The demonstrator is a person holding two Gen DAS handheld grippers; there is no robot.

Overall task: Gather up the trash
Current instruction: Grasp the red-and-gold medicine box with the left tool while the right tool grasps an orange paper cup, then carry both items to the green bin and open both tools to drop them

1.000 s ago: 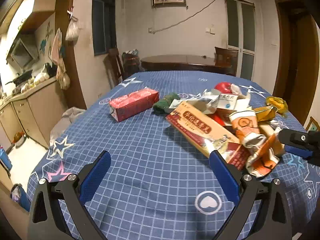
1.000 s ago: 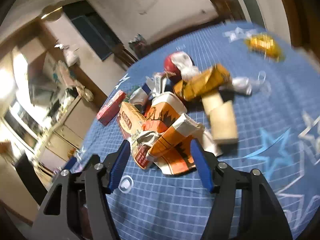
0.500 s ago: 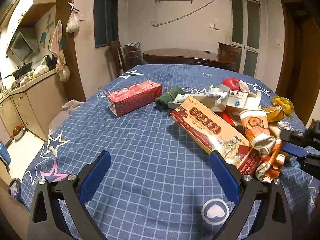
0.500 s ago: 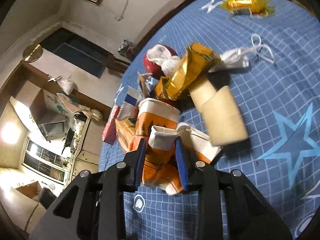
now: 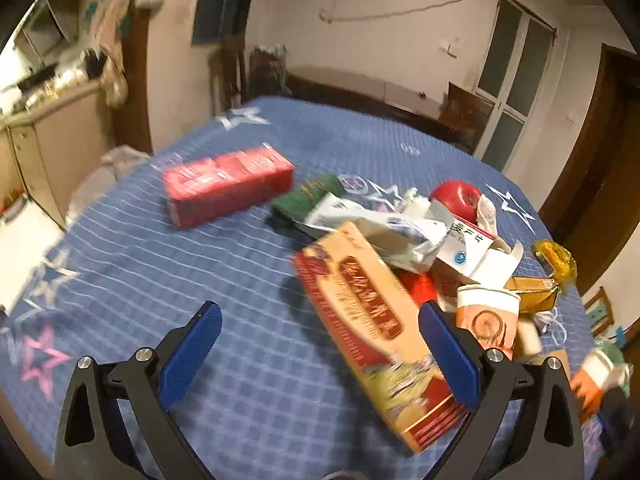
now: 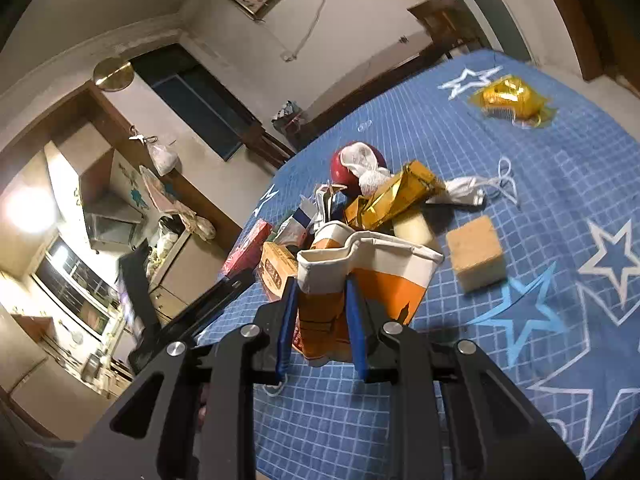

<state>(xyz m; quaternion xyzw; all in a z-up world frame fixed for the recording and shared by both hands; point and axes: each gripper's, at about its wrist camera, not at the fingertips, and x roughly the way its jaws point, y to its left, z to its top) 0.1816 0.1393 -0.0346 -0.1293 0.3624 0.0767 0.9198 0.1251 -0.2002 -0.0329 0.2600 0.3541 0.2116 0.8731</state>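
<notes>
We see the right tongs clamped tight on a crushed orange-and-white paper cup, its white rim pointing away from the camera and up, long axis running along the fingers. It is just above the blue star-print table, at the near edge of the trash pile. The left tongs are wide open and hold nothing; a long tan-and-red box lies between the pads, long axis slanting from far left to near right, its near end by the right pad. Behind the cup: a tan block, a gold wrapper lying diagonally, a red apple. A red carton sits apart, far left, long axis crosswise. A yellow packet lies farthest.
</notes>
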